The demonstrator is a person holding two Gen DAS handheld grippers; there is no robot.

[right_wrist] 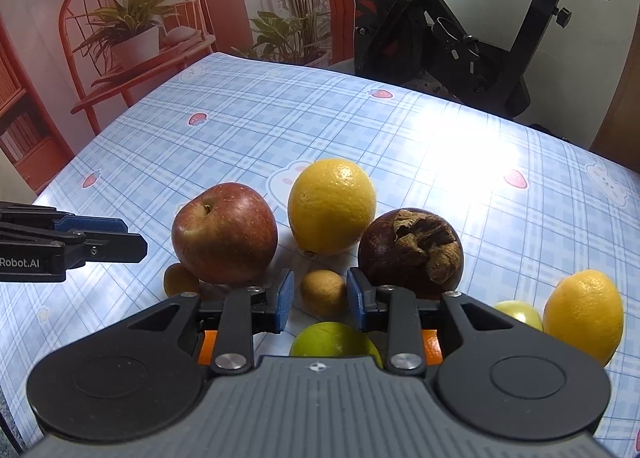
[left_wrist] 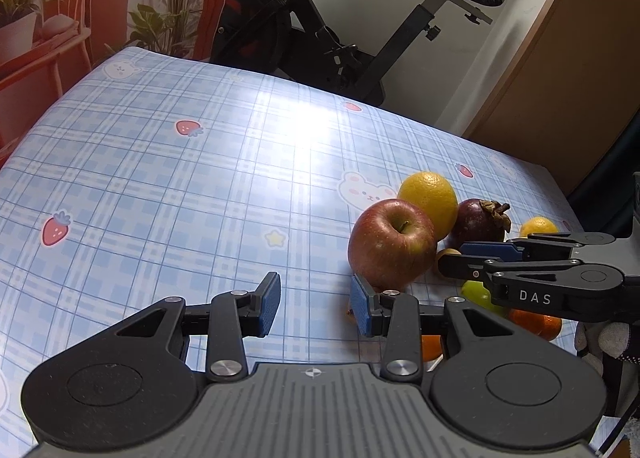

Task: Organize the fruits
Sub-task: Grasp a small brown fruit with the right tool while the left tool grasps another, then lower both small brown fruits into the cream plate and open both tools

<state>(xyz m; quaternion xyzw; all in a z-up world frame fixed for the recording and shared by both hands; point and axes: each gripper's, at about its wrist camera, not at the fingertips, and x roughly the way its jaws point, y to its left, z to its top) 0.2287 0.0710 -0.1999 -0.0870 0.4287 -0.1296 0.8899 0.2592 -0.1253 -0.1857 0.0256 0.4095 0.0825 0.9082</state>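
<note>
Sitting on a blue checked cloth (right_wrist: 248,125), a bunch of fruit is seen close together. A red apple (right_wrist: 224,234) is placed at the left. A big yellow fruit (right_wrist: 332,205) is set just behind it and to its right. A dark fruit (right_wrist: 408,254) with a dry brown top is found beside that. A lemon (right_wrist: 584,314) is seen at the far right, with a pale green fruit (right_wrist: 520,312) touching it. A green fruit (right_wrist: 332,340) is partly hidden under the right claw (right_wrist: 320,300).

The right claw is pointed down at the heap. Its blue pads (right_wrist: 284,302) are closed on a small brown fruit (right_wrist: 324,294), which is held between them, low over the cloth. Another small brown fruit (right_wrist: 180,280) is tucked against the bottom left of the apple.

The left claw (left_wrist: 316,306) is held just left of the apple. Its pads (left_wrist: 268,306) are kept apart, and only bare cloth is seen between them. The right pad is very near the apple, but it cannot be told if it is touched.

An orange (left_wrist: 536,324) is seen under the right claw in the left view.
</note>
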